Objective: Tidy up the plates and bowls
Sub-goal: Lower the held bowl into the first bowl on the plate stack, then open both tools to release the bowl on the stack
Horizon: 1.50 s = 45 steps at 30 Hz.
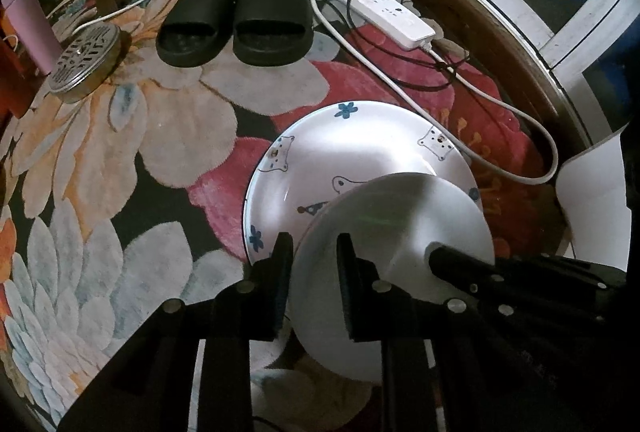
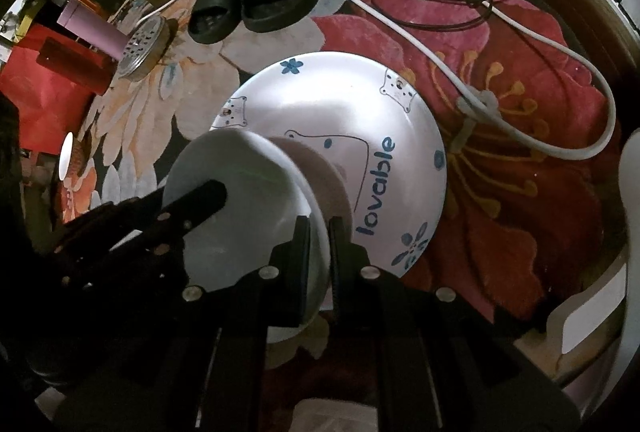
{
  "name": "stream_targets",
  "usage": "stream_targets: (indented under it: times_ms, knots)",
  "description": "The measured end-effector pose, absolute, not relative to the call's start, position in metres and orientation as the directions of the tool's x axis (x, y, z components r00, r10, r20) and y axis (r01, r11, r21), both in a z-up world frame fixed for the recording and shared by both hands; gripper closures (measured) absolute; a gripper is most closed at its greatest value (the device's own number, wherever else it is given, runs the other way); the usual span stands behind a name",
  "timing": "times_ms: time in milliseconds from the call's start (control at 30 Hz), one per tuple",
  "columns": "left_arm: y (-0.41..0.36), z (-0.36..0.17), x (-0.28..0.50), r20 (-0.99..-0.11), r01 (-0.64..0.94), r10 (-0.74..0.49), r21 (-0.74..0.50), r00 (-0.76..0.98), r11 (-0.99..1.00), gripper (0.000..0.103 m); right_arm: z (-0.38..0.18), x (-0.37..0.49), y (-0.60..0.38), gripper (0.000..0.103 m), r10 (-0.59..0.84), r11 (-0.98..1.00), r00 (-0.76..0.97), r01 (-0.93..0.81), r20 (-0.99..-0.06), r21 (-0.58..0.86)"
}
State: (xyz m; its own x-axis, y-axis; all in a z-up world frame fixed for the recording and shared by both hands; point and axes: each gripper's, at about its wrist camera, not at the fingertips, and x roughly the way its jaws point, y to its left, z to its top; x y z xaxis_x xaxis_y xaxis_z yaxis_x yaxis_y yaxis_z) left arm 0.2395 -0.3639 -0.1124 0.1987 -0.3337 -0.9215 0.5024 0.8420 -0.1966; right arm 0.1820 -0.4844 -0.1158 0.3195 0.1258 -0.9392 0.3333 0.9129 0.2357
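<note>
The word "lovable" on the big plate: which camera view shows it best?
The right wrist view: there "lovable" reads whole in blue along the decorated plate. In the left wrist view the same plate shows bears and flowers, but the plain white bowl held in front hides the word.

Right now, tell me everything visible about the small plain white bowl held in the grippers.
The small white bowl is plain, glossy, ceramic-looking and unmarked. It is tilted, held above the printed plate on the floral rug. The left gripper and the right gripper each pinch its rim from opposite sides. Whether it touches the plate cannot be told.
</note>
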Motion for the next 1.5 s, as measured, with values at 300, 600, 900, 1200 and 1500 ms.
stream_targets:
  times_ms: [300, 600, 900, 1200, 1500]
  knots:
    - [-0.353, -0.108, 0.241, -0.903, 0.471, -0.379, -0.250, 0.202, 0.846, 0.032, -0.112, 0.182, -0.490, 0.090, 0.127, 0.899, 0.355, 0.354, -0.926, 0.259]
    - [-0.337, -0.107, 0.239, -0.899, 0.444, -0.391, -0.274, 0.196, 0.853, 0.004, -0.111, 0.176, -0.493, 0.090, 0.143, 0.885, 0.354, 0.373, -0.924, 0.280]
    - [-0.319, -0.113, 0.239, -0.905, 0.410, -0.383, -0.282, 0.188, 0.867, 0.004, -0.104, 0.169, -0.489, 0.085, 0.110, 0.882, 0.384, 0.387, -0.917, 0.268]
    - [-0.309, -0.117, 0.236, -0.906, 0.393, -0.385, -0.293, 0.178, 0.872, 0.004, -0.099, 0.168, -0.484, 0.096, 0.052, 0.902, 0.405, 0.374, -0.913, 0.218]
    - [-0.302, -0.118, 0.237, -0.909, 0.385, -0.378, -0.290, 0.176, 0.876, 0.004, -0.111, 0.167, -0.487, 0.096, 0.089, 0.892, 0.376, 0.382, -0.922, 0.242]
